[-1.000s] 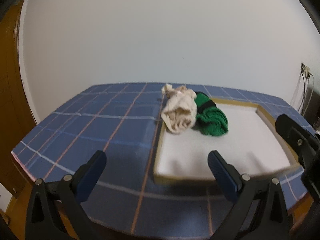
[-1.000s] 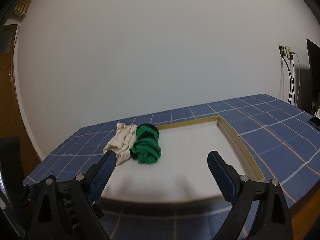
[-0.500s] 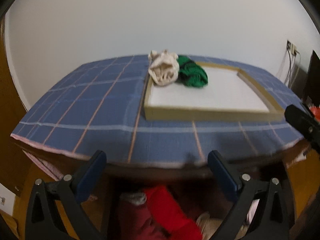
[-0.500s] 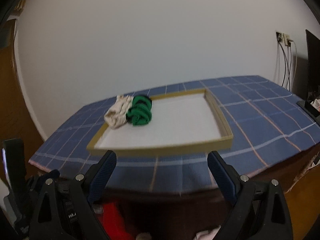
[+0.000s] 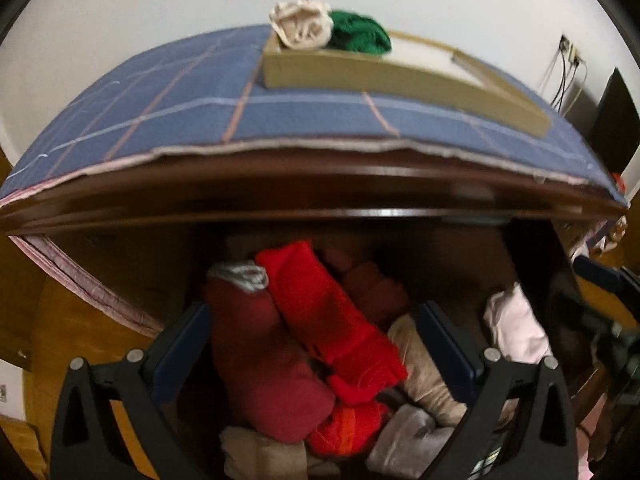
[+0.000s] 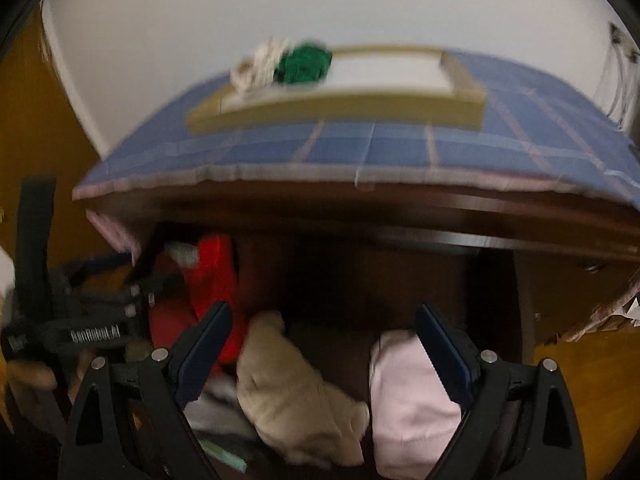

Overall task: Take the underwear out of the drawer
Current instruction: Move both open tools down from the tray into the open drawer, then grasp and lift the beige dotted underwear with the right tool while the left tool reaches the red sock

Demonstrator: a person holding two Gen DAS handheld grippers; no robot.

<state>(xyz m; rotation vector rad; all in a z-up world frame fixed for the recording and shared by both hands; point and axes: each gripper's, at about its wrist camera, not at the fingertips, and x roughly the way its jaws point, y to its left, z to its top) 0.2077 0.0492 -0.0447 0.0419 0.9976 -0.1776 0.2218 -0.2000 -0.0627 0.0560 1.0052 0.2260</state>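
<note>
1. Red underwear (image 5: 328,320) lies in the open drawer (image 5: 532,264), between the left gripper's (image 5: 316,340) wide, empty jaws.
2. Right gripper (image 6: 324,340): jaws wide, empty, above beige (image 6: 292,392) and pink (image 6: 408,400) rolls.

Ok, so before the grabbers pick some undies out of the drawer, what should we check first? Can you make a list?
1. Drawer open, clothes reachable: ok.
2. Left gripper open and empty: ok.
3. Right gripper open and empty: ok.
4. A piece lies under each: bright red roll under the left, beige bundle and pale pink piece under the right: ok.
5. Tray on top has room beside the cream roll and green roll: ok.
6. Pads touching cloth yet: cannot tell, the pictures are blurred.
</note>
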